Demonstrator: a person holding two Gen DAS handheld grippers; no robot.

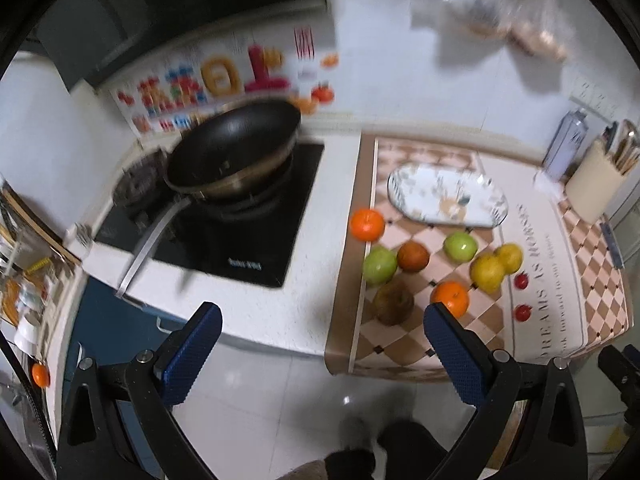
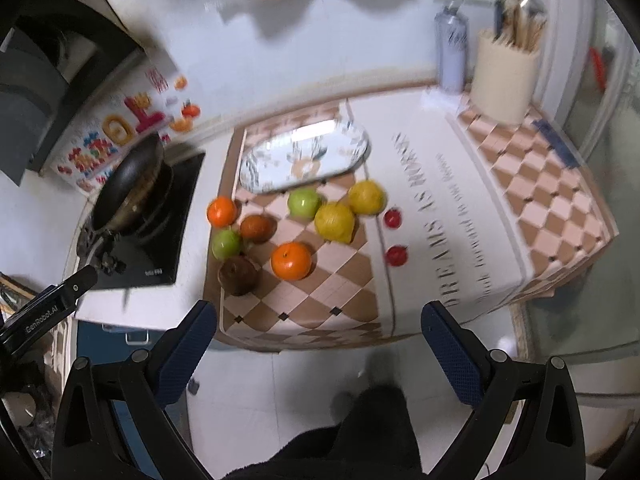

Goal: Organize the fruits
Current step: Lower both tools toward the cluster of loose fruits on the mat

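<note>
Fruit lies loose on a checkered mat [image 1: 404,344] on a white counter [image 1: 256,312], seen first from the left wrist camera. Ten pieces can be counted: two oranges, one [image 1: 367,223] at the mat's left border and one [image 1: 450,298] nearer the front; two green apples, one [image 1: 379,265] on the left and one [image 1: 460,246] just below the plate; two yellow fruits [image 1: 496,267] touching each other; one reddish-brown fruit [image 1: 413,256] between the apples; one dull brown fruit [image 1: 393,301] near the front; and two small red fruits [image 1: 521,297] on the mat's white lettered band. One patterned oval plate [image 1: 448,196] sits behind them, holding no fruit. To the left, one black wok [image 1: 234,156] rests on a black stove [image 1: 224,236]. At the far right stand one pale utensil holder [image 1: 596,184] and one bottle [image 1: 566,148]. The left gripper [image 1: 322,332] hangs in front of the counter edge, jaws spread wide with nothing between them.

From the right wrist camera the same ten pieces show: two oranges [image 2: 291,260], two green apples [image 2: 304,203], two yellow fruits [image 2: 334,221], one reddish-brown fruit [image 2: 256,228], one dull brown fruit [image 2: 237,275] and two small red fruits [image 2: 395,255]. All lie on the mat [image 2: 320,304], apart from the plate [image 2: 304,160]. The utensil holder [image 2: 504,76] and bottle [image 2: 451,48] stand at the back right. The right gripper [image 2: 319,326] also hovers off the counter's front edge, jaws wide apart and holding nothing.
</note>
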